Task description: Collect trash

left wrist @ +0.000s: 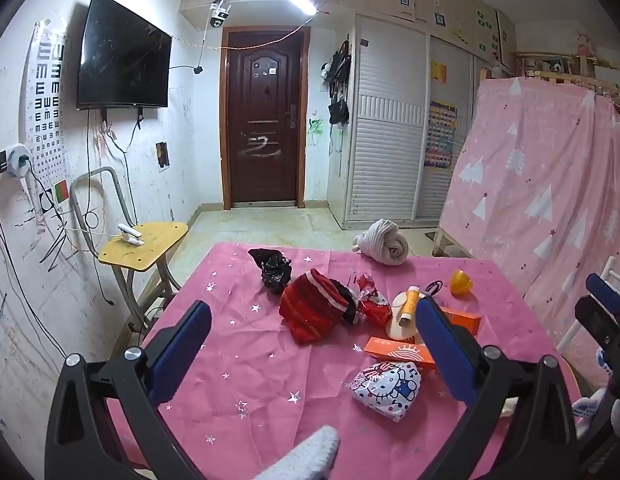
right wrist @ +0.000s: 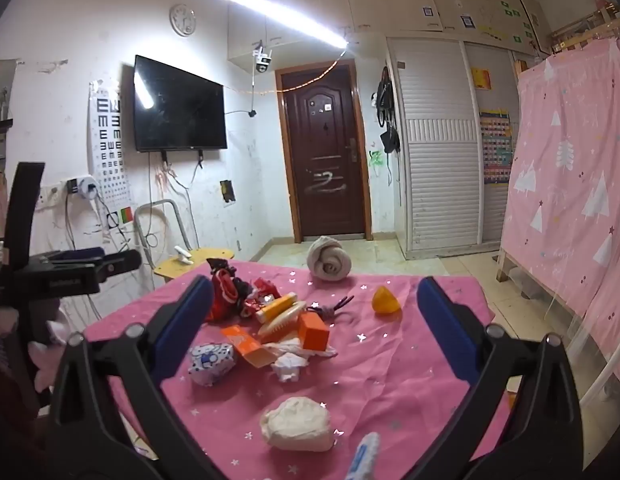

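Left hand-held gripper: jaws spread wide, nothing between the pads, above the near part of the surface.
Right hand-held gripper: jaws wide apart, holding nothing.
Surface: pink star-print cloth.
Trash: crumpled white tissue beside the orange box; black crumpled bag near the far edge; red foil wrapper mid-surface.
Rolled towel: at the far edge.

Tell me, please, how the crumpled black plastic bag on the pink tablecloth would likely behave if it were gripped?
The black plastic bag looks thin and crumpled, so it would probably squash flat and weigh very little. Its glossy film may slip between pads.
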